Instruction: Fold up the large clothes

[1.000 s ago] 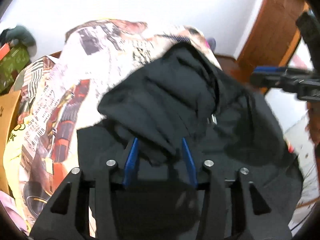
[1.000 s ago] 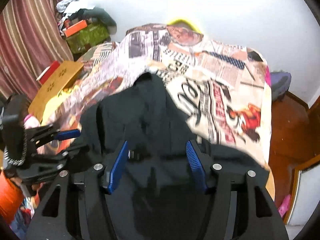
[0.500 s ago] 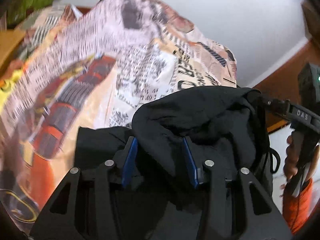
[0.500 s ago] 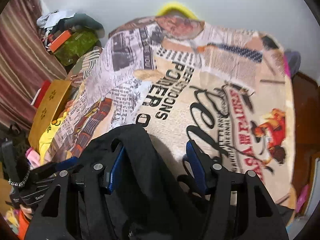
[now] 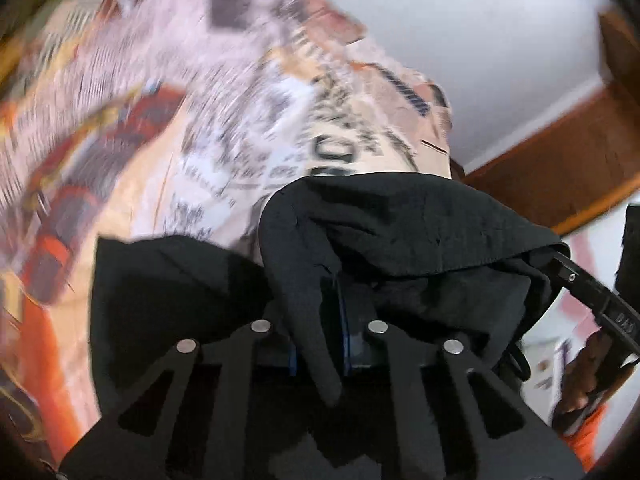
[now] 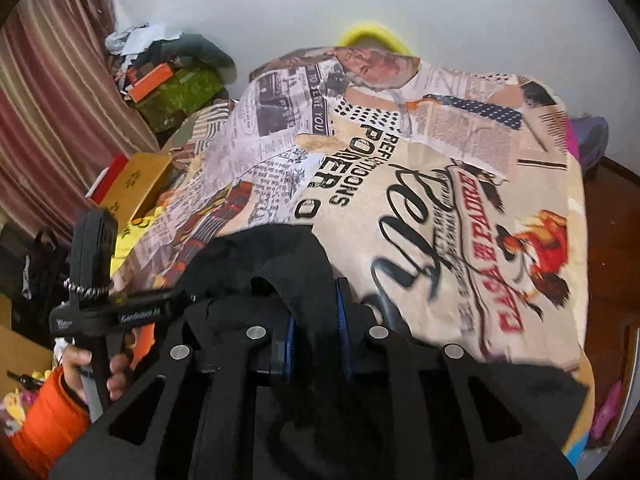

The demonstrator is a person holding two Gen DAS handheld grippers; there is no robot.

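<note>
**Black garment getting pinched at both ends over the printed bedspread**

Black garment (image 5: 400, 224) is going between the blue pads of the left gripper (image 5: 320, 320), whose jaws are closing right now with a thick fold of the cloth running down between them. Over on the other side, the right gripper (image 6: 314, 320) is doing the same: its jaws are closing on a rolled black edge that is arching up ahead of the fingers. Each tool is showing in the other's camera, and a hand in an orange sleeve (image 6: 48, 416) is gripping the left handle.

Moving outward, the rest of the garment is bunching in soft humps just ahead of both grippers and draping down beneath them. All of it is lying on the newspaper-print bedspread (image 6: 440, 200), well short of the far wall. Boxes and a striped curtain (image 6: 44, 128) are crowding the left side of the room.

The cloth is looking soft, limp and fairly thick, so I'd expect it to sag and slump rather than hold a crease. A hem or doubled edge seems the safest place to hold; a single loose layer could be slipping out.
</note>
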